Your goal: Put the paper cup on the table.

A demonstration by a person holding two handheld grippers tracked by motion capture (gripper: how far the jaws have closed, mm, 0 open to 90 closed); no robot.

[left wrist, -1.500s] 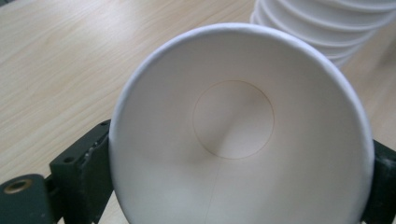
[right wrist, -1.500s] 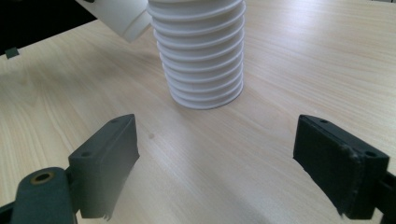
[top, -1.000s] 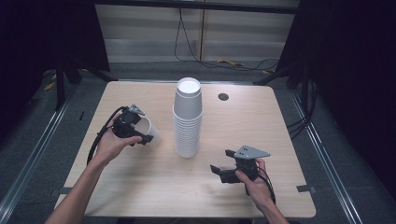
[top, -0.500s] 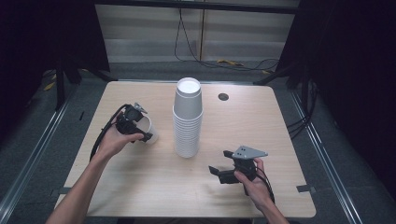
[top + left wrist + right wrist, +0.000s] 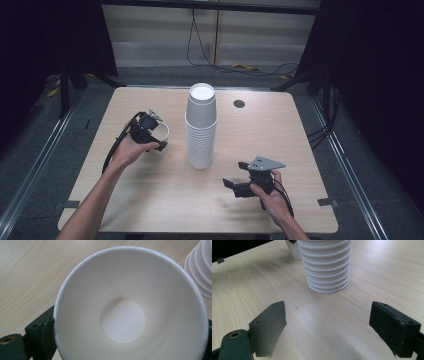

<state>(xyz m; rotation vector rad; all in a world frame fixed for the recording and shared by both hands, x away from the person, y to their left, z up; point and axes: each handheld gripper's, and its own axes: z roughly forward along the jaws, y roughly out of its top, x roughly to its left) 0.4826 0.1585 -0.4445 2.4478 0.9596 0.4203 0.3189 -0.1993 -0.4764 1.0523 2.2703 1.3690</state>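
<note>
A tall stack of white paper cups stands upside down at the table's middle; its ribbed rims show in the right gripper view and at the left gripper view's right edge. Left of the stack, my left gripper is shut on a single white paper cup, one jaw on each side of its wall. That cup's open mouth faces the camera. My right gripper is open near the front right, its jaws wide apart over bare wood and aimed at the stack's base.
The wooden table has a round cable hole at the back right. Tape marks sit at the front corners. Cables lie on the floor behind the table.
My left hand has turned the held cup and brought it slightly back and closer to the stack. The right gripper has barely moved.
</note>
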